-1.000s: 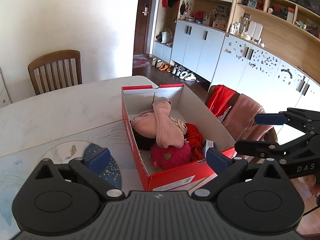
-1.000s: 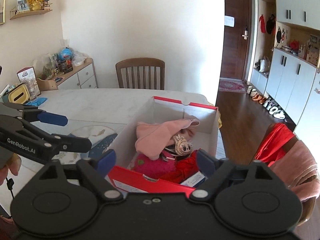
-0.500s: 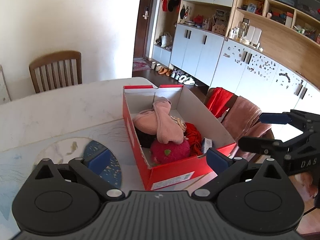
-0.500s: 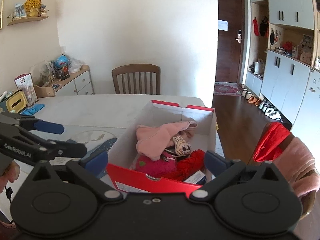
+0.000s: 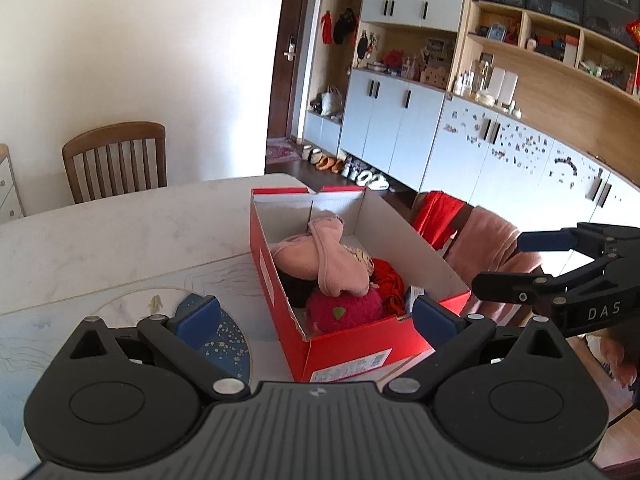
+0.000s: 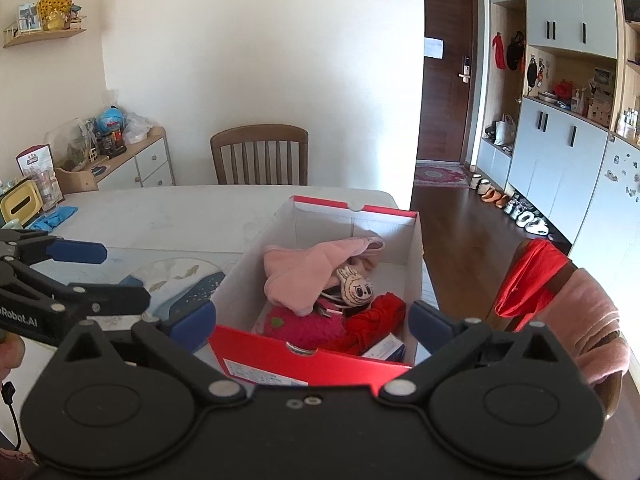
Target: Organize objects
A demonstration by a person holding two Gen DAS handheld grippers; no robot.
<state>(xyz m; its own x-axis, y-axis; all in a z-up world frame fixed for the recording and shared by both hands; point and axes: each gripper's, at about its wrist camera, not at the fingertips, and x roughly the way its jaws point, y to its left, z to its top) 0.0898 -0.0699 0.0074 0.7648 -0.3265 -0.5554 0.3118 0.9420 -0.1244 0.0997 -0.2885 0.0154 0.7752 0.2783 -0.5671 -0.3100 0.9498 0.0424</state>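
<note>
A red shoebox (image 5: 348, 354) (image 6: 304, 354) with a white inside stands open on the white table (image 5: 120, 236). It holds a pink cloth (image 5: 332, 258) (image 6: 308, 268), a magenta strawberry plush (image 5: 344, 310) (image 6: 304, 326), a red cloth (image 6: 376, 316), a small doll with a face (image 6: 356, 290) and a small carton (image 6: 386, 346). My left gripper (image 5: 316, 318) (image 6: 100, 276) is open, its fingers straddling the box's near left corner without touching it. On the box's right, my right gripper (image 6: 311, 322) (image 5: 516, 262) stands wide open around the near end, with nothing pressed between the pads.
A wooden chair (image 6: 260, 156) (image 5: 116, 160) stands at the table's far side. Another chair (image 6: 560, 280) (image 5: 480, 240) draped in red and pink cloth is right of the box. A painted placemat (image 5: 224, 340) lies left of it. A sideboard (image 6: 132, 160), tissue box (image 6: 20, 204) and blue cloth (image 6: 56, 216) sit far left.
The right gripper's jaws have spread wider. The left gripper has shifted a little sideways, so the box sits slightly farther off in its view. The box's contents have not moved.
</note>
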